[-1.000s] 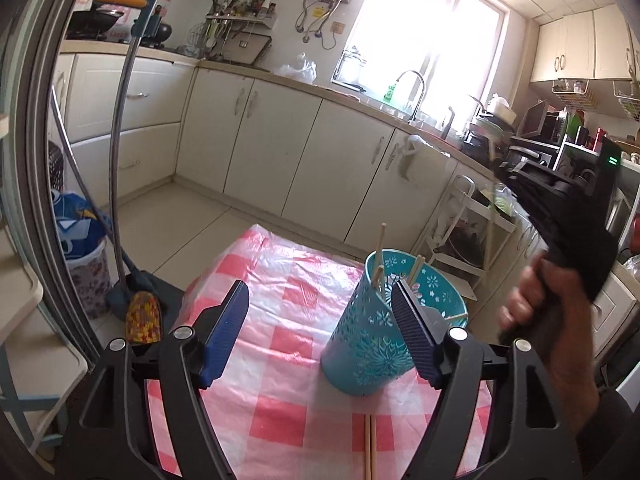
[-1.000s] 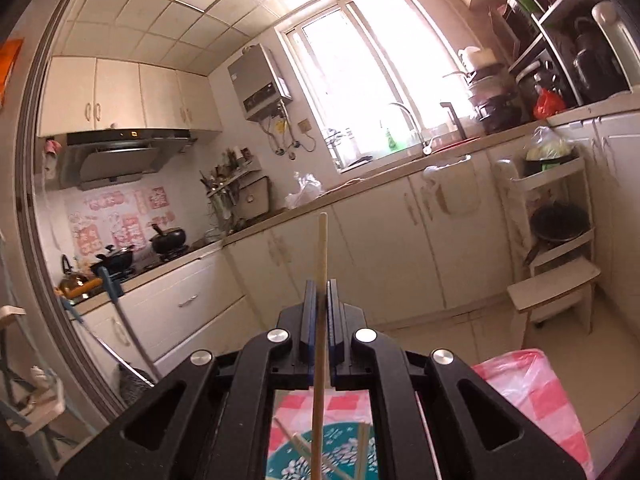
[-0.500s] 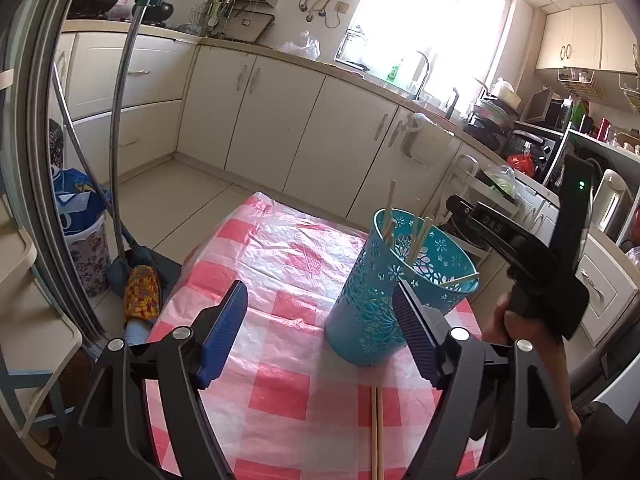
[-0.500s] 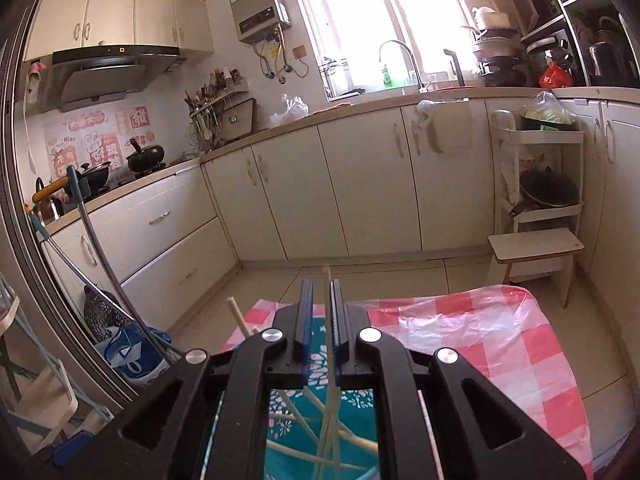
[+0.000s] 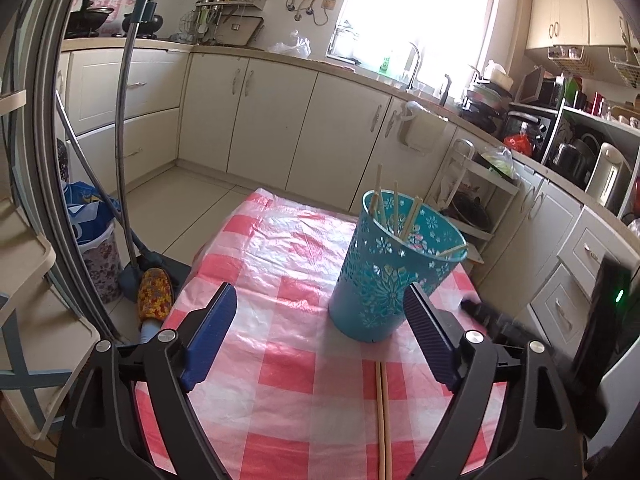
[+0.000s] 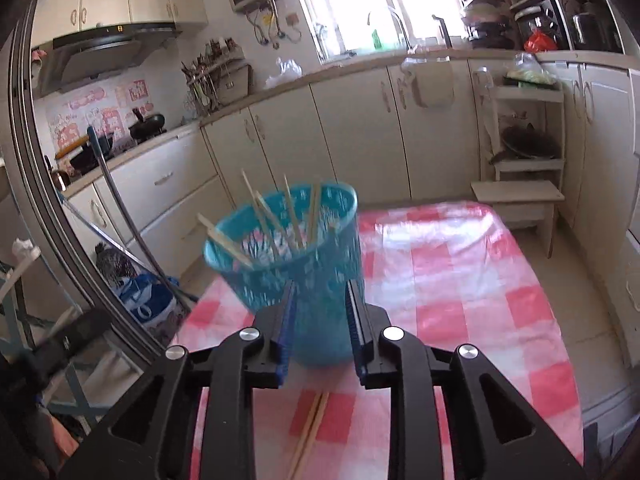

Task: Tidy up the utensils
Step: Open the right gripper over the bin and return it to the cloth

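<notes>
A turquoise cut-out holder (image 5: 396,276) stands on the red-checked tablecloth (image 5: 280,360) with several wooden chopsticks (image 5: 394,208) leaning inside it. Two more chopsticks (image 5: 382,420) lie side by side on the cloth in front of it. My left gripper (image 5: 320,308) is low over the cloth just before the holder, its jaws opening wide with nothing in them. In the right wrist view the holder (image 6: 288,248) sits right behind my right gripper (image 6: 320,296). Its jaws are opening a little and hold nothing. The loose pair of chopsticks (image 6: 312,428) lies below them.
A mop handle (image 5: 120,140) and a bin with a blue bag (image 5: 92,232) stand on the floor left of the table. A white step stool (image 6: 520,196) and shelf rack stand beyond the far right corner. Cabinets line the back.
My right gripper held a chopstick upright above the holder. It has let it go into the holder, sunk to table height and parted its jaws. The left jaws spread wider.
</notes>
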